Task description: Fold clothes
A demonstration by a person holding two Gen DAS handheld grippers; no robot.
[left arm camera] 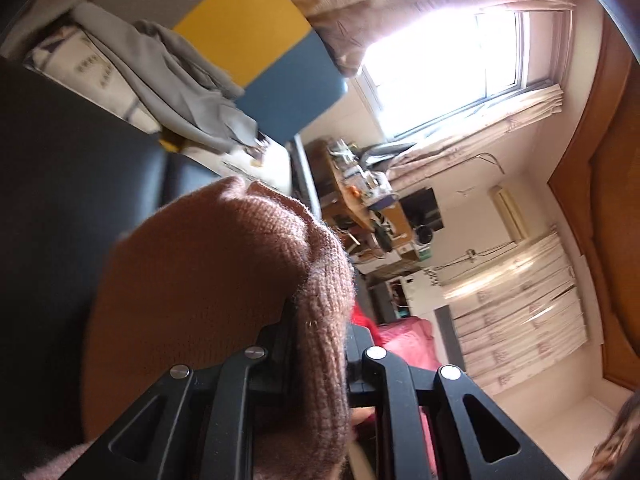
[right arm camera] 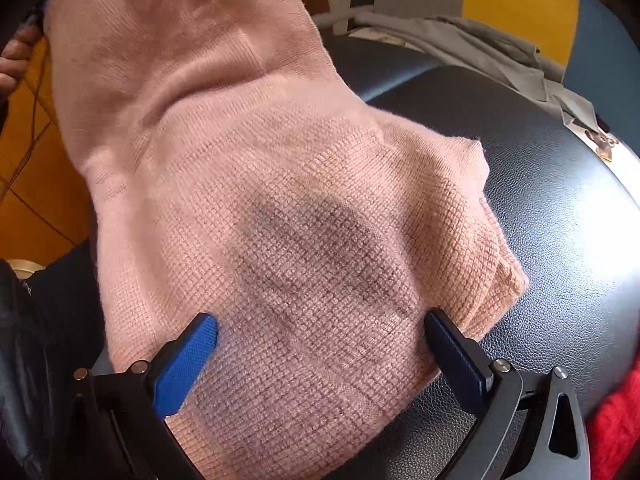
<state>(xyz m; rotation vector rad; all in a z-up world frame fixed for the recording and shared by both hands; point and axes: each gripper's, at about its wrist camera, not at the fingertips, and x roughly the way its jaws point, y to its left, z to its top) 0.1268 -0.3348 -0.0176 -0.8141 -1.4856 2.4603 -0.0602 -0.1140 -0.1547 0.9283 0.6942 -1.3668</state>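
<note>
A pink knit sweater point(right arm camera: 260, 160) lies draped over a black leather seat point(right arm camera: 540, 240), its far end lifted toward the upper left. My right gripper point(right arm camera: 320, 320) stands open just over the near part of the sweater, its blue pads point(right arm camera: 188, 360) set wide apart on either side of a stretch of knit. In the left wrist view the same sweater point(left arm camera: 224, 264) bulges up close to the lens. My left gripper point(left arm camera: 320, 320) is shut on a fold of it, held up in the air, and the knit hides the fingertips.
A grey garment point(right arm camera: 480, 52) lies crumpled at the far edge of the seat, in front of yellow and blue panels point(left arm camera: 248, 28). Something red and fuzzy point(right arm camera: 616, 420) sits at the right. A person's hand point(right arm camera: 16, 56) shows at the far left. A cluttered desk point(left arm camera: 360, 200) and window lie beyond.
</note>
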